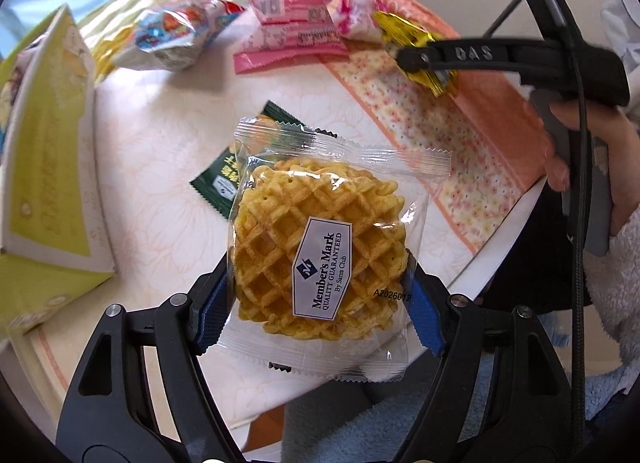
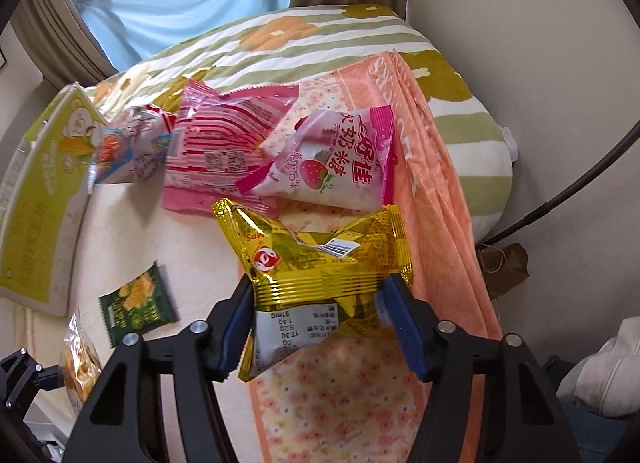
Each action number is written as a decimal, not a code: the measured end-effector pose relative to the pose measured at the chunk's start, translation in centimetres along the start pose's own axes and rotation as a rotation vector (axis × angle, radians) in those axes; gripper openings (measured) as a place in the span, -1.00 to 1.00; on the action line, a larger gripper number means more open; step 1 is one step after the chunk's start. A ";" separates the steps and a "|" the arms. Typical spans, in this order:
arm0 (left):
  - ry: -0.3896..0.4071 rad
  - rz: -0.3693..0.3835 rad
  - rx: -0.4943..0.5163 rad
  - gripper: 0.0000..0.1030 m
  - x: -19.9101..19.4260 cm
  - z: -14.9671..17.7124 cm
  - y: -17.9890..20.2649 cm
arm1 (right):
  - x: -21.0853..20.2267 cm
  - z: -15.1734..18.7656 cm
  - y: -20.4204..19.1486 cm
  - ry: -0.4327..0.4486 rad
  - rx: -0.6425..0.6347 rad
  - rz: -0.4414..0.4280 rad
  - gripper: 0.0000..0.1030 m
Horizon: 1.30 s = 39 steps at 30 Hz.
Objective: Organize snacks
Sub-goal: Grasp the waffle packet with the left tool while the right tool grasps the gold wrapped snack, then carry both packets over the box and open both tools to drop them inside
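Over the near edge of the bed [image 1: 168,111], your left gripper [image 1: 320,287] has its fingers [image 1: 426,315] pinching the waffle pack [image 1: 320,247] across its lower half, lifted clear of the bedding. The green packet [image 1: 224,175] lies flat just beyond, partly under the pack's far edge. Your right gripper [image 2: 320,323] pinches the gold bag [image 2: 316,271] at its waist, above the orange towel [image 2: 432,191] along the bed's right side.

The pile sits toward the far edge: the pink striped bag [image 2: 220,143], the strawberry bag [image 2: 332,167] overlapping it, and a blue-and-red bag [image 2: 132,151] to their left. Your right hand is nearer that pile; the left is nearer the open yellow-green box [image 1: 44,151] at the left edge. I cannot tell what the box holds, as its inside is hidden. If the box is the target, the waffle pack likely goes leftward.
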State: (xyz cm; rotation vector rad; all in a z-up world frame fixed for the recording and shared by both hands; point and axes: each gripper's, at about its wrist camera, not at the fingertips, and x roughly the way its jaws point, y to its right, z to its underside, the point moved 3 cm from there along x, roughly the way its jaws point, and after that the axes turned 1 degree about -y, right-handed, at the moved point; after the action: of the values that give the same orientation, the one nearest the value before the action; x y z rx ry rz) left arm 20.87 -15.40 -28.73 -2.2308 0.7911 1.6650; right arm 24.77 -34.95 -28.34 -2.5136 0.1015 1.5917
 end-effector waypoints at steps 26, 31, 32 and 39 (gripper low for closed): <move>0.376 -0.217 -0.267 0.42 -16.8 -1.0 -9.3 | -16.3 -1.8 -10.3 0.326 -0.242 -0.270 0.00; 0.404 -0.277 -0.315 0.42 -19.7 -0.5 -14.6 | -17.3 -3.5 -15.9 0.357 -0.320 -0.343 0.00; 0.401 -0.283 -0.325 0.42 -19.9 -0.5 -15.6 | -17.2 -3.8 -17.0 0.357 -0.331 -0.358 0.00; 0.361 -0.325 -0.390 0.42 -21.0 0.0 -23.6 | -15.7 -5.5 -24.3 0.327 -0.375 -0.423 0.00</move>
State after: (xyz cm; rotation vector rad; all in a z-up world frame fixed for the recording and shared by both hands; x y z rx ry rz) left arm 29.80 9.75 -11.86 -2.7923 0.1504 1.3702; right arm 26.48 -12.44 -9.35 -2.7933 -0.7028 1.1067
